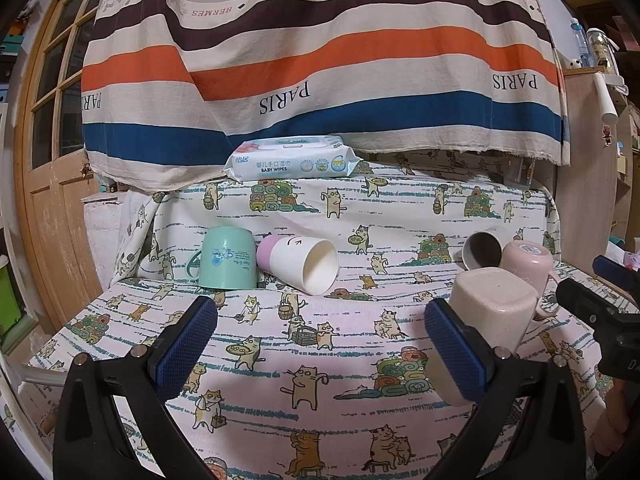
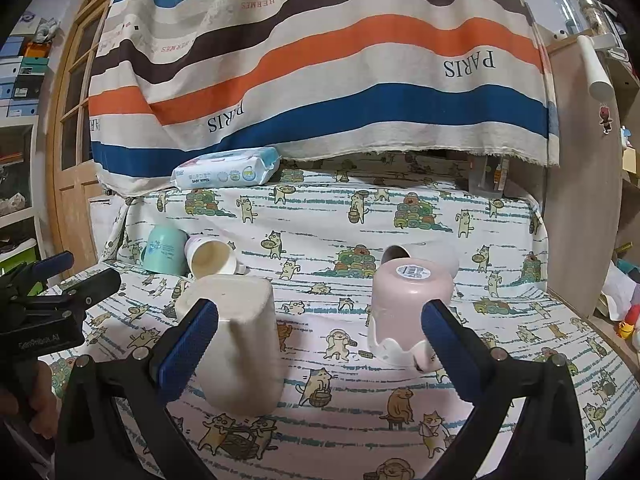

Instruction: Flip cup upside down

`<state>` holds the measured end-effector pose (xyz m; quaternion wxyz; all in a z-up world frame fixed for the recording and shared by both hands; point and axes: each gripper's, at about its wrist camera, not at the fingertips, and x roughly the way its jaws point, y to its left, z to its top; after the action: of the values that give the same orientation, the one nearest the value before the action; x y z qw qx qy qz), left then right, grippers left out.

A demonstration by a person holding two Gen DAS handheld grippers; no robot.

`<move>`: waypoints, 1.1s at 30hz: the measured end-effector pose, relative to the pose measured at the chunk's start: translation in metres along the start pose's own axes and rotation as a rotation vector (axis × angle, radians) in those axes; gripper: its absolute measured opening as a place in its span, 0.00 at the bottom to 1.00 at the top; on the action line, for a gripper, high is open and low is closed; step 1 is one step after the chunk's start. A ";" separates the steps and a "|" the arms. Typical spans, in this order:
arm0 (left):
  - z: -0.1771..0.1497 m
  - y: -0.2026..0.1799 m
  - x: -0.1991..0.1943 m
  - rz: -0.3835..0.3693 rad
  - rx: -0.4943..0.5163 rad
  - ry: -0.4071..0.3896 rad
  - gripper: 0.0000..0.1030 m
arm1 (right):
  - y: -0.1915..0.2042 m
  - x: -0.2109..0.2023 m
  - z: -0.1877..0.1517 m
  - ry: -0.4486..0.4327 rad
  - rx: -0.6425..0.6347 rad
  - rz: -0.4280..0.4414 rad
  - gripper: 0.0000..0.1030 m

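Note:
Several cups sit on the cat-print cloth. A beige square cup stands upside down near the front. A pink cup stands upside down beside it. A grey cup lies on its side behind the pink one. A mint mug stands upside down at the left. A white cup with a lilac base lies on its side next to the mint mug. My left gripper is open and empty. My right gripper is open and empty between the beige and pink cups.
A pack of baby wipes lies on the raised back ledge. A striped cloth hangs behind it. A wooden door stands at the left and a wooden cabinet at the right.

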<state>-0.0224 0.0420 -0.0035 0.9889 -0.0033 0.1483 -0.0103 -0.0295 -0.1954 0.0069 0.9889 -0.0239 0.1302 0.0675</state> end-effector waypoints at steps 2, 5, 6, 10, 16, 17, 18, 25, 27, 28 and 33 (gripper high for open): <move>0.000 0.000 0.000 0.000 0.000 0.000 1.00 | 0.000 0.000 0.000 0.001 0.000 -0.001 1.00; 0.000 0.000 0.000 0.001 0.000 -0.003 1.00 | 0.000 0.000 0.000 0.001 0.000 -0.001 1.00; 0.000 0.000 -0.001 0.002 0.000 -0.005 1.00 | 0.000 0.000 0.000 0.001 0.000 -0.002 1.00; 0.000 0.001 0.000 0.004 -0.001 -0.003 1.00 | -0.001 0.000 0.000 0.001 0.001 -0.005 1.00; 0.000 0.000 -0.001 0.011 0.001 -0.001 1.00 | -0.001 0.000 0.000 0.001 0.000 -0.003 1.00; 0.000 -0.001 -0.001 0.011 0.000 -0.001 1.00 | -0.001 0.000 0.000 0.001 0.000 -0.003 1.00; 0.000 -0.001 -0.001 0.012 0.001 -0.001 1.00 | -0.002 0.000 0.000 0.001 0.000 -0.003 1.00; 0.000 -0.002 -0.001 0.007 0.002 -0.002 1.00 | -0.001 0.000 0.000 0.001 0.000 -0.003 1.00; 0.000 -0.002 -0.001 0.008 0.002 -0.001 1.00 | -0.002 0.000 0.000 0.001 0.000 -0.003 1.00; 0.000 -0.002 -0.001 0.008 0.002 -0.001 1.00 | -0.001 0.000 0.000 0.001 0.000 -0.003 1.00; 0.000 -0.002 -0.001 0.008 0.002 -0.001 1.00 | -0.002 0.000 0.000 0.001 0.000 -0.003 1.00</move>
<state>-0.0236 0.0397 -0.0032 0.9890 -0.0020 0.1479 -0.0064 -0.0294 -0.1969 0.0069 0.9890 -0.0242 0.1304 0.0661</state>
